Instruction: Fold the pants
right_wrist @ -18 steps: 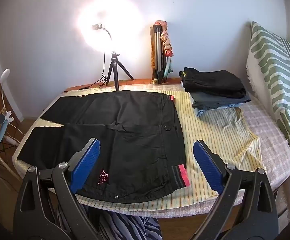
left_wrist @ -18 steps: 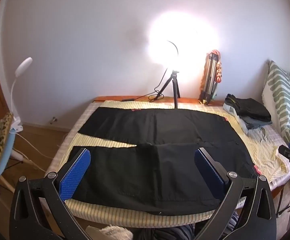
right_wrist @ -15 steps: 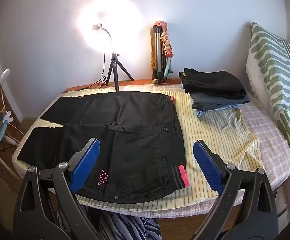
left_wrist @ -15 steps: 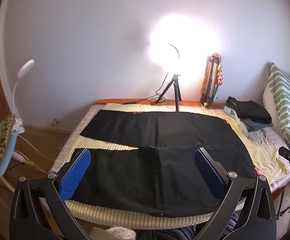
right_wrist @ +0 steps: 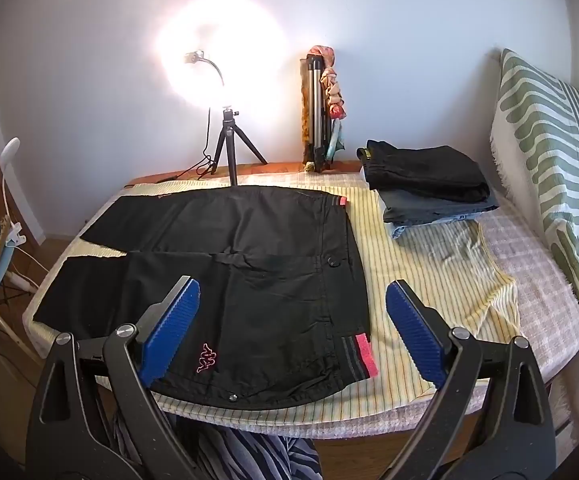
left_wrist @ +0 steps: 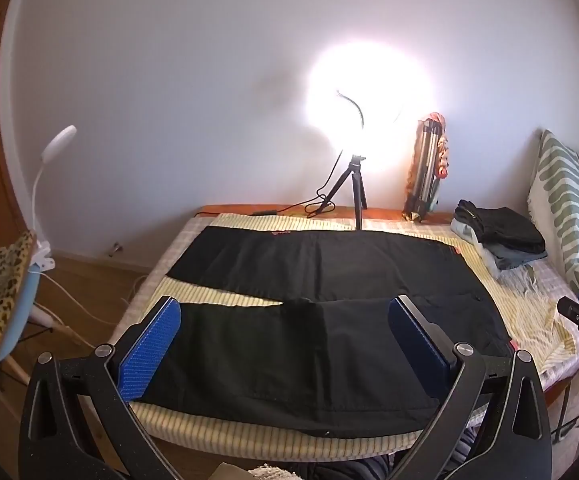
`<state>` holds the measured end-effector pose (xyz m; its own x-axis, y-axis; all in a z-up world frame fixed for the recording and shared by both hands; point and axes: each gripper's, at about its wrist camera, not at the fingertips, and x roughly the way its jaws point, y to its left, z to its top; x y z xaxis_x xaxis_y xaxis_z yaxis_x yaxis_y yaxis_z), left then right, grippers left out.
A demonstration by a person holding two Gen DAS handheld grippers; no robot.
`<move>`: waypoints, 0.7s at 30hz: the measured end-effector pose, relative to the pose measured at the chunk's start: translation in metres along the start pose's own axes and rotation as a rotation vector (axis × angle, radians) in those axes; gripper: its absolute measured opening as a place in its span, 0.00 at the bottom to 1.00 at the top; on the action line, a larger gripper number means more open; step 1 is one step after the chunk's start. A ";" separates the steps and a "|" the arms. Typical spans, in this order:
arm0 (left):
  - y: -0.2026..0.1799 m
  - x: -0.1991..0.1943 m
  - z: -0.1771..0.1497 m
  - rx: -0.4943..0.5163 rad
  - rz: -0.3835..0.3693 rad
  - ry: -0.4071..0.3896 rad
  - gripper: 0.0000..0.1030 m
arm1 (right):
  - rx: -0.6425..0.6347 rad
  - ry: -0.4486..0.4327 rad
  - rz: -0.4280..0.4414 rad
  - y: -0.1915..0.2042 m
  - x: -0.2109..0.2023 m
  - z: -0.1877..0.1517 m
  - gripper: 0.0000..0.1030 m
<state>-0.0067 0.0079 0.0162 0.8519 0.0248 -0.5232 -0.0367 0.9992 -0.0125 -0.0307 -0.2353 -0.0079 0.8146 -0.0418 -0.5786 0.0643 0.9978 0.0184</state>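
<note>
Altogether, one pair of black pants [right_wrist: 229,276] lay spread flat on the striped sheet [right_wrist: 421,280], its two legs splayed apart, beside one stack of folded clothes [right_wrist: 429,188] and one ring light [right_wrist: 225,64]. The pants' near hem ran close to the bed's front edge; bare sheet lay beyond the waistband. The left gripper [left_wrist: 285,340] and right gripper [right_wrist: 293,328] each hung above the pants, jaws wide apart, holding nothing.
</note>
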 end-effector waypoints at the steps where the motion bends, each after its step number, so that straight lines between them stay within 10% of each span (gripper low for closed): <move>1: 0.001 0.000 0.000 -0.001 -0.003 0.000 1.00 | 0.001 -0.001 0.001 -0.001 0.000 -0.001 0.94; 21: 0.004 -0.002 0.000 0.000 -0.007 -0.010 1.00 | 0.012 -0.005 0.006 0.000 -0.001 -0.001 0.94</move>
<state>-0.0089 0.0115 0.0174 0.8571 0.0181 -0.5149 -0.0305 0.9994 -0.0157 -0.0321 -0.2356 -0.0086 0.8179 -0.0366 -0.5741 0.0667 0.9973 0.0316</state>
